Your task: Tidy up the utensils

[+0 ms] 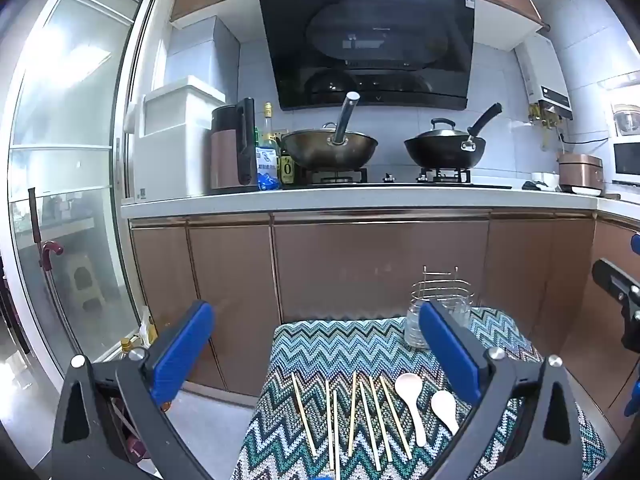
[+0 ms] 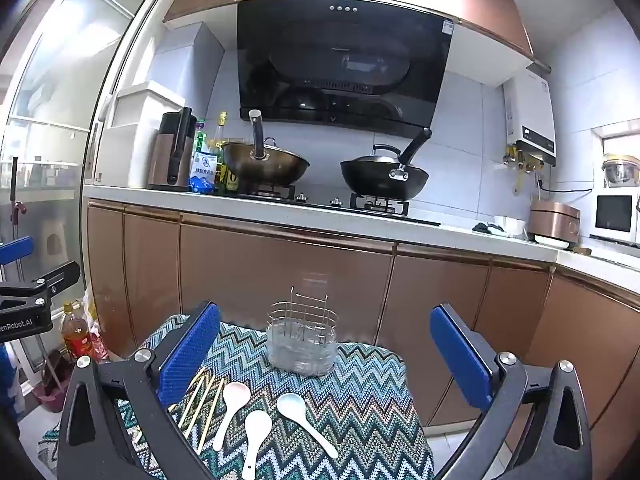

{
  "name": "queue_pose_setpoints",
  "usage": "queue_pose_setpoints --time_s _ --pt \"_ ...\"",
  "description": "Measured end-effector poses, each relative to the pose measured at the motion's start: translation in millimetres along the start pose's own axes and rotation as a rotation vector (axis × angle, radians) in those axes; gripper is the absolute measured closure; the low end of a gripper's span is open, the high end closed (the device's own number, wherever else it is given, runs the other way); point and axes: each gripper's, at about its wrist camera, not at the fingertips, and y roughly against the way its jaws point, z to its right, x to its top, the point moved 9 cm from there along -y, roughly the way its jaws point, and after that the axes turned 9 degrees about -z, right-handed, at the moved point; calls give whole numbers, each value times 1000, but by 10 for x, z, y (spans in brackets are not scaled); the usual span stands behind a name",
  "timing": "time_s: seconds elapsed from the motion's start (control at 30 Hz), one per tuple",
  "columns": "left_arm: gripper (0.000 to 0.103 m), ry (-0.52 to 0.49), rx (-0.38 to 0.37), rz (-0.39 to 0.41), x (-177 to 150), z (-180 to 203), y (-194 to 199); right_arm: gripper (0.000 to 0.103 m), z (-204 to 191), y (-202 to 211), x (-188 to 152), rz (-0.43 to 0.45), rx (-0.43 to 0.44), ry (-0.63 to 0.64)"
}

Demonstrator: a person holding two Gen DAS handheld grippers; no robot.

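Several wooden chopsticks (image 1: 352, 420) lie side by side on a zigzag-patterned cloth (image 1: 340, 344), also seen in the right wrist view (image 2: 200, 404). Three white spoons (image 2: 256, 436) lie to their right; two show in the left wrist view (image 1: 412, 400). A wire utensil holder in a clear base (image 2: 302, 340) stands at the cloth's far edge, also in the left wrist view (image 1: 440, 312). My left gripper (image 1: 316, 348) is open and empty above the chopsticks. My right gripper (image 2: 324, 356) is open and empty above the spoons.
Brown kitchen cabinets (image 1: 380, 264) stand close behind the cloth-covered surface. The counter above carries two woks (image 1: 332, 148) on a stove. A glass sliding door (image 1: 68, 160) is on the left. Bottles (image 2: 76, 336) stand on the floor at left.
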Motion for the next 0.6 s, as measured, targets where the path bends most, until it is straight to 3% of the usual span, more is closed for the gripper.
queue_pose_setpoints --time_s 0.3,0.6 --pt "0 20 -6 0 -36 -5 -17 0 -25 -23 -6 -25 23 -9" --pt "0 15 10 47 78 -67 54 0 9 61 87 37 21 -15"
